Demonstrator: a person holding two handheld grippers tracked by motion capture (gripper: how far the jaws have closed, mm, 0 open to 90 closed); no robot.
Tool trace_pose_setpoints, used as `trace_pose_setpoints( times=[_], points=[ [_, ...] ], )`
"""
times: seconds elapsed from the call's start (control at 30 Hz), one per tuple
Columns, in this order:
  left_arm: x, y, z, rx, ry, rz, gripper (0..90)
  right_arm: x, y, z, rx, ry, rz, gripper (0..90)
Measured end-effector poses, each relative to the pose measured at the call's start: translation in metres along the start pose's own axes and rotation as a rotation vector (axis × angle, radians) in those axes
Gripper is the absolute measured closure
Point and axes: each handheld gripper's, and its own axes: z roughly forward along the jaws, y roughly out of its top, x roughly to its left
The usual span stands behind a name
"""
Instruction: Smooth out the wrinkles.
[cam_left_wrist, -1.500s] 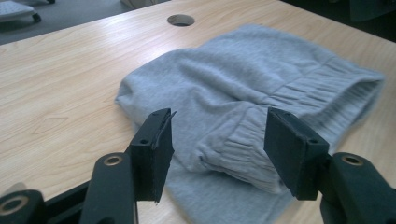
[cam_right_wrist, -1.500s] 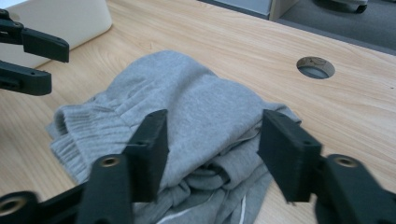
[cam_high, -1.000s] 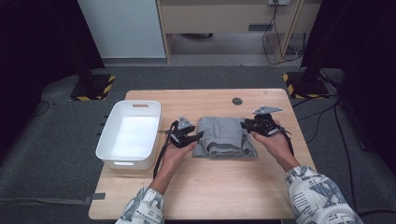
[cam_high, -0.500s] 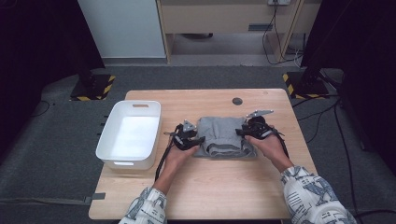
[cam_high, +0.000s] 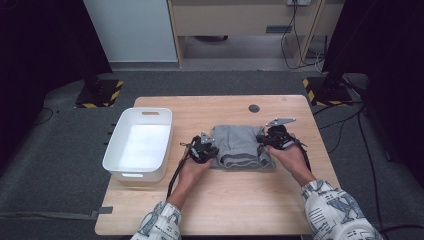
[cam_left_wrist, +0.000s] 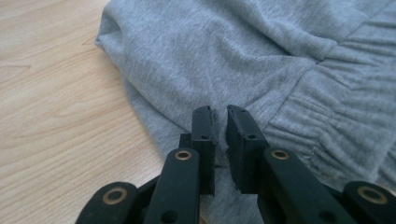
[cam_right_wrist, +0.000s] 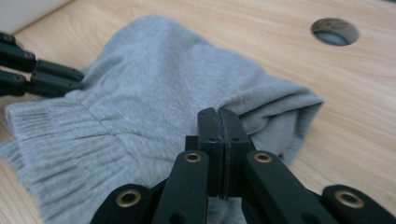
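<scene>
A folded grey garment (cam_high: 240, 145) with a ribbed waistband lies in the middle of the wooden table (cam_high: 225, 200). My left gripper (cam_high: 209, 150) is at its left edge. In the left gripper view the jaws (cam_left_wrist: 220, 116) have just been closing and pinch a fold of the grey cloth (cam_left_wrist: 233, 56). My right gripper (cam_high: 262, 140) is at the garment's right edge. In the right gripper view its jaws (cam_right_wrist: 218, 116) have just closed tight on the cloth's edge (cam_right_wrist: 154, 84). The left gripper (cam_right_wrist: 42, 77) shows there at the far side of the garment.
A white plastic bin (cam_high: 112, 160) stands on the table's left side, close to the left hand. A round cable hole (cam_high: 254, 108) sits in the tabletop behind the garment. Bare wood lies in front of the garment.
Both grippers have moved in against the garment's two side edges, the left one sinking a little. Both pairs of jaws have closed onto the cloth.
</scene>
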Motion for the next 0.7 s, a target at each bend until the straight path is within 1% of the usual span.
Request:
trace_pose_setpoints(
  times=[0.07,0.1,0.13,0.17,0.2,0.27,0.33,0.43,0.47,0.5,0.53,0.57,0.67,0.7],
  points=[
    [0.000,-0.001,0.000,-0.002,0.003,0.004,81.2,-0.002,-0.001,-0.002,0.002,0.000,0.004,89.8],
    [-0.001,-0.001,0.000,0.001,0.008,0.013,81.3,-0.004,-0.008,0.001,0.038,-0.004,0.000,89.8],
    [-0.002,-0.001,0.000,0.002,0.010,0.014,81.3,-0.005,-0.014,0.004,0.062,-0.004,-0.001,89.8],
    [-0.002,-0.001,0.000,0.002,0.010,0.014,81.3,-0.005,-0.014,0.004,0.062,-0.004,-0.001,89.8],
    [-0.002,-0.001,0.000,0.002,0.012,0.020,81.3,-0.006,-0.026,0.011,0.094,-0.002,0.001,89.9],
    [-0.003,-0.001,-0.001,0.002,0.014,0.024,81.1,-0.007,-0.031,0.014,0.094,0.000,0.006,89.9],
    [-0.003,-0.002,-0.001,0.000,0.012,0.023,81.1,-0.008,-0.032,0.015,0.092,0.000,0.015,89.8],
    [-0.002,-0.002,-0.001,-0.003,0.012,0.019,80.1,-0.008,-0.031,0.014,0.096,-0.005,0.008,89.9],
    [-0.001,-0.003,-0.001,-0.011,0.005,0.007,79.7,-0.008,-0.031,0.013,0.096,-0.009,0.005,89.8],
    [-0.001,-0.003,-0.001,-0.011,0.005,0.007,79.3,-0.009,-0.030,0.011,0.092,-0.014,0.006,89.8],
    [-0.001,-0.003,0.002,-0.022,-0.003,-0.012,79.0,-0.010,-0.030,0.010,0.088,-0.014,0.010,89.8],
    [-0.002,-0.002,0.003,-0.028,-0.009,-0.020,78.8,-0.011,-0.030,0.008,0.089,-0.018,0.016,89.8],
    [-0.005,-0.001,0.007,-0.038,-0.018,-0.027,78.7,-0.015,-0.031,0.007,0.089,-0.032,0.015,89.8],
    [-0.006,0.000,0.008,-0.039,-0.022,-0.021,78.6,-0.019,-0.032,0.005,0.088,-0.049,0.016,89.7]
  ],
)
